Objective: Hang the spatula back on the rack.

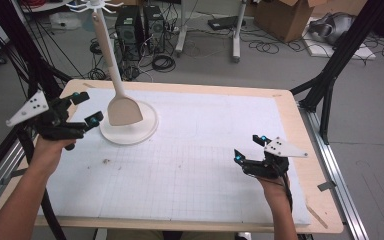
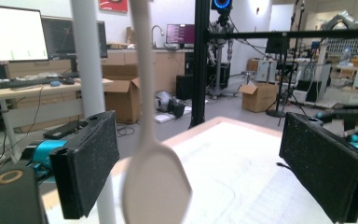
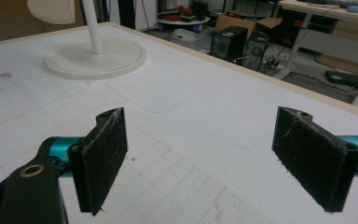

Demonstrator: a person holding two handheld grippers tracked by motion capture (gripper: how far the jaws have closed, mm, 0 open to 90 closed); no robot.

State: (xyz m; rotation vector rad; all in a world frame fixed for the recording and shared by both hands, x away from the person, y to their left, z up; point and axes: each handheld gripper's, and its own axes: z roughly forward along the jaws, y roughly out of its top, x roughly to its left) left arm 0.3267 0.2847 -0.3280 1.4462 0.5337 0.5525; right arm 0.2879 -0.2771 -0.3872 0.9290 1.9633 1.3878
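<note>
Cream plastic spatula (image 1: pixel 123 111) hangs blade-down from white hook stand (image 1: pixel 101 30), over stand's round white base (image 1: pixel 130 131) at tabletop's (image 1: pixel 205 130) far left. No readable writing on it. Left tongs (image 1: pixel 83 110) just beside blade, spread apart, blade between pads in left gripper view, untouched. Right tongs (image 1: pixel 249 148) well apart from spatula, spread, holding nothing. Black computer towers (image 1: pixel 139 24) on floor beyond stand.

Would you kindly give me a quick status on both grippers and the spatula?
Left gripper open, beside the hanging spatula, not touching. Right gripper open, empty, over the mat. Spatula hangs on the stand; nothing in the way.
</note>
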